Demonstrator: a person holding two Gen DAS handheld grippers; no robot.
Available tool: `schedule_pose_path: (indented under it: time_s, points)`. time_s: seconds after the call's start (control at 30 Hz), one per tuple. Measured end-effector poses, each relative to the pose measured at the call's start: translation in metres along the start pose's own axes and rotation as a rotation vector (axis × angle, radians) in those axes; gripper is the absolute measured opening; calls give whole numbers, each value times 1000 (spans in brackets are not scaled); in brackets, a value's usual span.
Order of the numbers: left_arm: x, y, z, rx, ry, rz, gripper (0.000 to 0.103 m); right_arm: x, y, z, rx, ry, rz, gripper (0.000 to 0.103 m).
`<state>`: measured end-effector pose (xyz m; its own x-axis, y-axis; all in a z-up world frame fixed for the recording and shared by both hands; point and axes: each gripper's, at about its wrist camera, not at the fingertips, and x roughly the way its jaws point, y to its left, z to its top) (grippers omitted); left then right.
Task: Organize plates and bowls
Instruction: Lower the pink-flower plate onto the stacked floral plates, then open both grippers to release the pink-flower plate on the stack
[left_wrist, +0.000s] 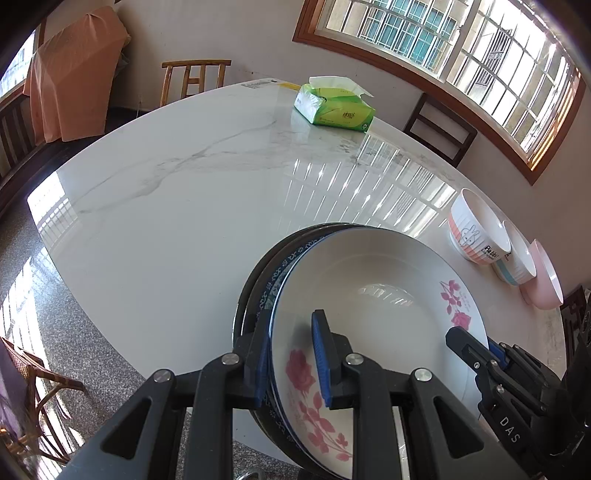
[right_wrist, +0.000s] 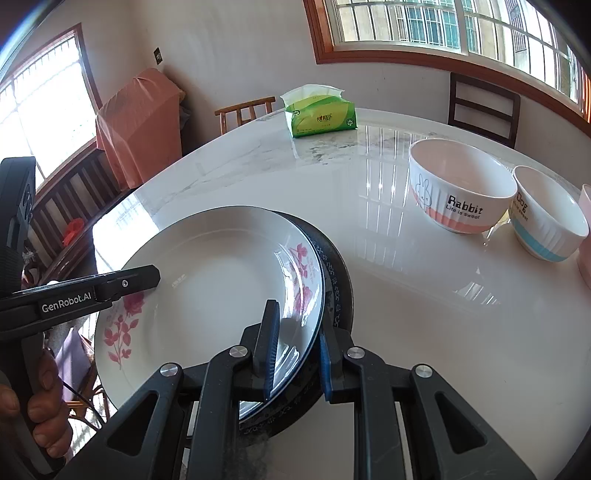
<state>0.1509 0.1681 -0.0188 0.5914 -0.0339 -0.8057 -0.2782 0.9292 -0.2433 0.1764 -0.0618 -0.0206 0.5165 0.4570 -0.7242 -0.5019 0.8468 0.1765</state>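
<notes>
Room: pale walls, barred wood-framed windows, wooden chairs round a white marble table.
Table, far side: I see a green tissue pack, well apart from the dishes.
Stack of plates: three plates piled at the near edge of the table; the top one is white with pink flowers, a blue-patterned rim shows beneath it, and a dark plate lies lowest.
Left gripper: I have its jaws closed on the stack's left rim, one blue pad on the floral plate's upper face, the other on the outer edge of the pile.
Right gripper: its jaws pinch the right rim, one pad on the floral plate's face, the other at the dark outer edge; both sets of jaws stand narrow.
Stack, contact: whether it rests on the table or hangs just clear I cannot tell.
Bowls: rabbit bowl with a peach band, blue-banded bowl just beside it, pink bowl at the end of the row, all upright, to the right of the stack.
Hand: fingers wrap the left gripper's handle.
</notes>
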Motion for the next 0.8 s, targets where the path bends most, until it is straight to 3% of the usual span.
schedule_pose_path:
  time_s: [0.8]
  points:
    - [-3, 3, 4, -3, -12, 5, 22, 6, 3, 0, -25, -11, 2, 19]
